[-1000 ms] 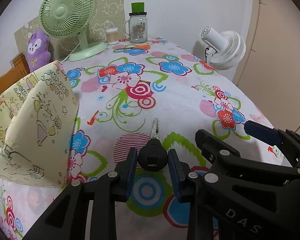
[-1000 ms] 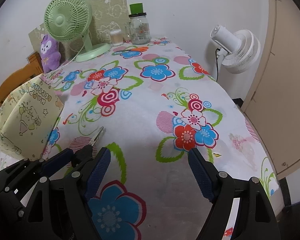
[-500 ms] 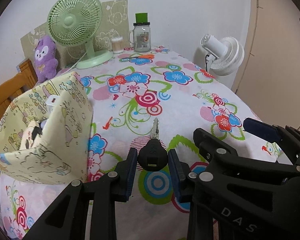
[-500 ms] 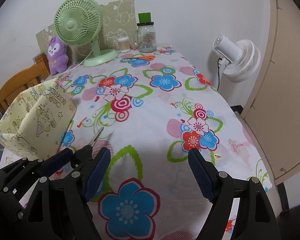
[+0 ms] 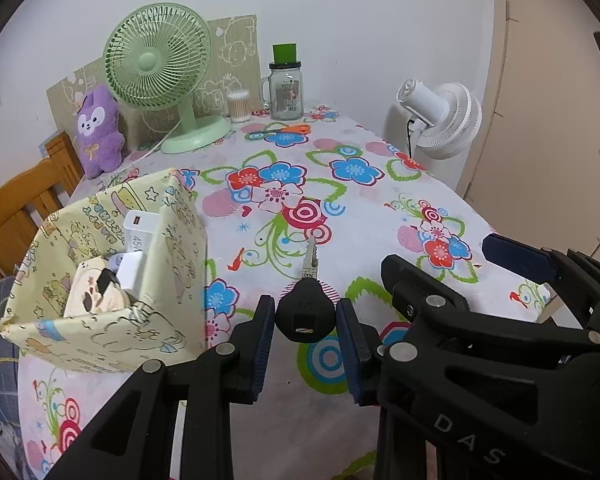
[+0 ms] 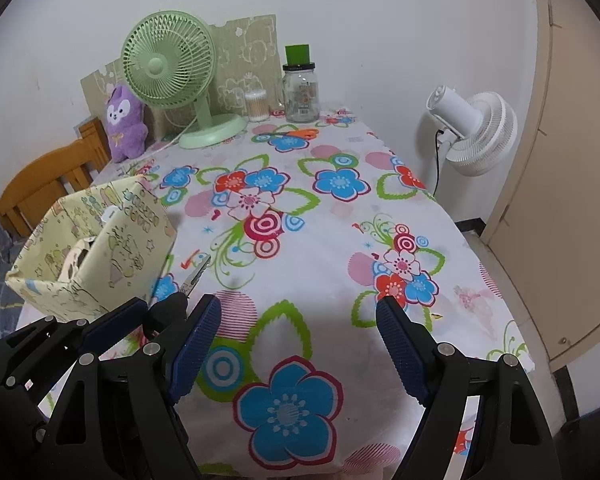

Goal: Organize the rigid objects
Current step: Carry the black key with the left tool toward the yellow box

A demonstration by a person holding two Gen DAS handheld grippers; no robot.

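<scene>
My left gripper (image 5: 305, 334) is shut on the black head of a key (image 5: 306, 314), whose silver blade points away over the flowered tablecloth (image 5: 364, 208). The key hangs above the cloth. To its left stands a yellow patterned box (image 5: 112, 280), open at the top, with white chargers and a cream object inside. In the right wrist view, my right gripper (image 6: 298, 354) stands open with nothing between its fingers. There the left gripper (image 6: 156, 320) sits at the lower left with the key's blade (image 6: 196, 276) sticking out beside the box (image 6: 100, 256).
At the table's far end stand a green fan (image 5: 160, 68), a purple plush toy (image 5: 98, 128), a glass jar with a green lid (image 5: 286, 88), a cotton swab tub (image 5: 238, 106) and orange scissors (image 5: 288, 130). A white fan (image 5: 440, 120) stands off the right edge; a wooden chair (image 5: 16, 216) at left.
Both grippers have risen and pulled back, so more of the table and the inside of the box come into view. The key stays gripped in the left gripper.
</scene>
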